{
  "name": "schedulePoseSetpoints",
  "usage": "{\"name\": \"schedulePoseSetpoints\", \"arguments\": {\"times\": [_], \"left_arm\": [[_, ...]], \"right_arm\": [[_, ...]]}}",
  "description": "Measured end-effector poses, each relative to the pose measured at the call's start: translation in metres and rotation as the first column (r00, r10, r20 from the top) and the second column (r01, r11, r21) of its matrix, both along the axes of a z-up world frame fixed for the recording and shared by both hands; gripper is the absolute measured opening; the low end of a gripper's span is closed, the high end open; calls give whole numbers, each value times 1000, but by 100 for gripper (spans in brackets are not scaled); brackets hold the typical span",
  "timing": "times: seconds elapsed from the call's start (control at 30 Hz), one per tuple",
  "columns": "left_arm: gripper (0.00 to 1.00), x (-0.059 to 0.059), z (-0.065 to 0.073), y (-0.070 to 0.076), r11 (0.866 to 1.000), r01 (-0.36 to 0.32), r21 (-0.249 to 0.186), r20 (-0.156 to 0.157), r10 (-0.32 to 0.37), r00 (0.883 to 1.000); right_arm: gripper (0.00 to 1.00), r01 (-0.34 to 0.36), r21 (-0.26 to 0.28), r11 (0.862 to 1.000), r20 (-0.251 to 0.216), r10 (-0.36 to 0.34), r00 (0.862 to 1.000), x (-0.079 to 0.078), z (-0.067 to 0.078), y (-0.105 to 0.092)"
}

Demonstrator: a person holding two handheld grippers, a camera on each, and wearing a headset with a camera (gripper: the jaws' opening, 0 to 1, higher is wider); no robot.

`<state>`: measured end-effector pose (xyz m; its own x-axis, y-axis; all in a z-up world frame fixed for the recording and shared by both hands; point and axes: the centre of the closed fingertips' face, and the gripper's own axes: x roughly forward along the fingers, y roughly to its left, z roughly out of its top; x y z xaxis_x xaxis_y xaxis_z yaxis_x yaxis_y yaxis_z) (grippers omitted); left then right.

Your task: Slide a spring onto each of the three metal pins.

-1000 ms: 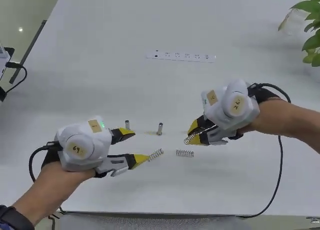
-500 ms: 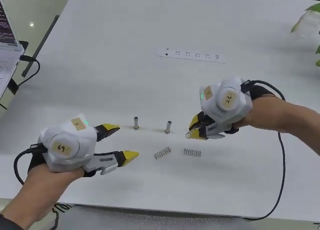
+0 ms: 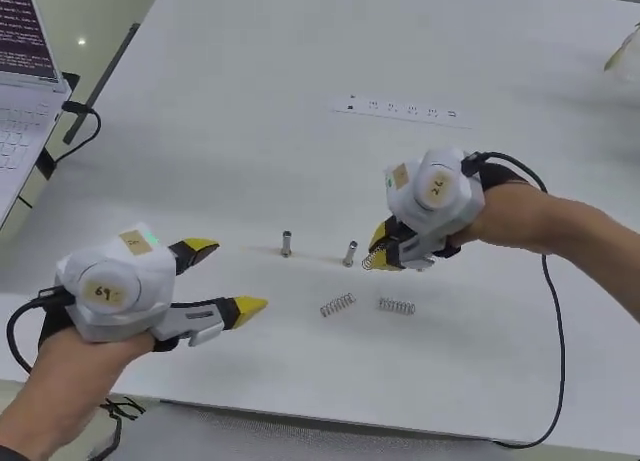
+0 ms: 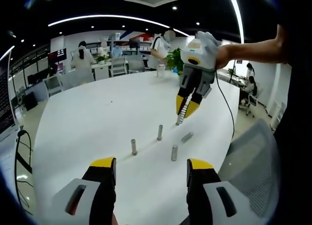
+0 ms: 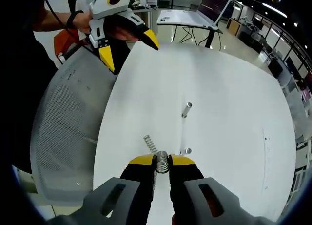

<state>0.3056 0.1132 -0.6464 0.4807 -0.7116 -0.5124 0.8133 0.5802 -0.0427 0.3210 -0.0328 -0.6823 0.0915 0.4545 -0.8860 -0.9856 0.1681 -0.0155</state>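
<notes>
– Two claws, status? R first.
– R claw clamped on a spring. Jaws nearly together, coil pinched btwn the yellow tips, free end sticking out past them. Held above the surface, just beside the nearer pin. Spring not on the pin; can't tell if it touches.
– L?
– L claw wide apart, empty, touching nothing. Hovers near front edge of surface, well apart from the parts.
– Pins?
– 2 seen, both upright and bare: nearer pin by the R claw, other pin to its left in head view.
– Loose springs?
– 2 lying flat on surface, on the near side of the pins: left spring and right spring, near each other, not touching.
</notes>
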Motion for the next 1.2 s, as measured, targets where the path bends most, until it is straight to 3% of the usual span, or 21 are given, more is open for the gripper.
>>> {"name": "schedulePoseSetpoints", "arguments": {"times": [0.47, 1.2], "left_arm": [[62, -5, -6, 15, 1000, -26, -2, -31, 26, 999], [64, -7, -6, 25, 998, -55, -11, -36, 54, 998]], "right_arm": [[8, -44, 5, 999, 1, 44, 999, 22, -1, 33], [8, -98, -37, 994, 5, 99, 995, 61, -13, 64]]}}
